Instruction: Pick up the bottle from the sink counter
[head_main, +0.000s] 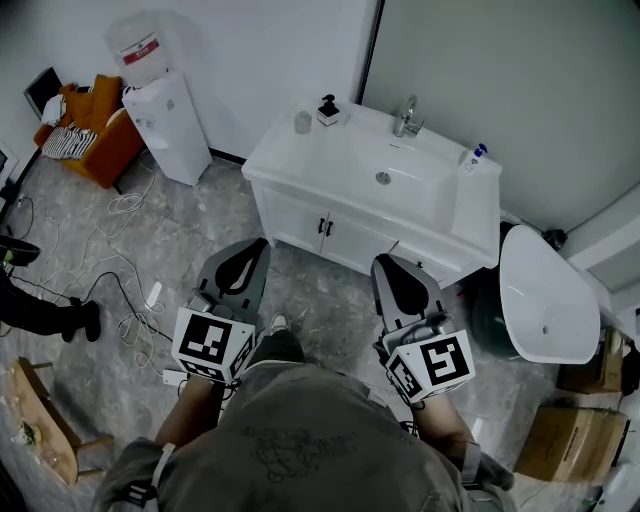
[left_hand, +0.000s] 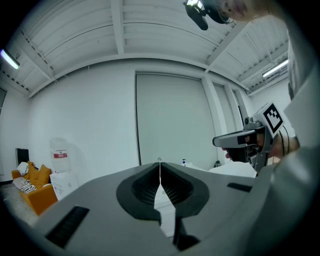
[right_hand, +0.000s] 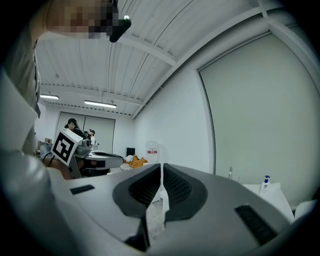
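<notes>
1. The table (head_main: 288, 152) is a white sink cabinet set against a white wall. A basin is sunk in its middle, one faucet (head_main: 406, 116) stands at the back, and two doors with dark handles close its front.
2. The floor (head_main: 330, 300) is grey marbled stone, with loose cables (head_main: 110, 250) strewn over it at the left.
3. At the far left stand one water dispenser (head_main: 165, 110) and one orange armchair (head_main: 100, 135). One white oval fixture (head_main: 545, 300) sits right of the table, and two cardboard boxes (head_main: 575, 440) lie near the lower right.
4. There is one bottle (head_main: 472, 157), pale with a blue pump top. It stands upright on the table's back right corner, right of the faucet.
5. On the back left corner are one cup (head_main: 303, 122) and one dark pump dispenser (head_main: 328, 109), just beside each other.
6. There are two claws, both held level in front of the table and well apart from the bottle. The left claw (left_hand: 159, 167) has its jaws pressed together with nothing between them. The right claw (right_hand: 161, 172) is likewise closed and empty.
</notes>
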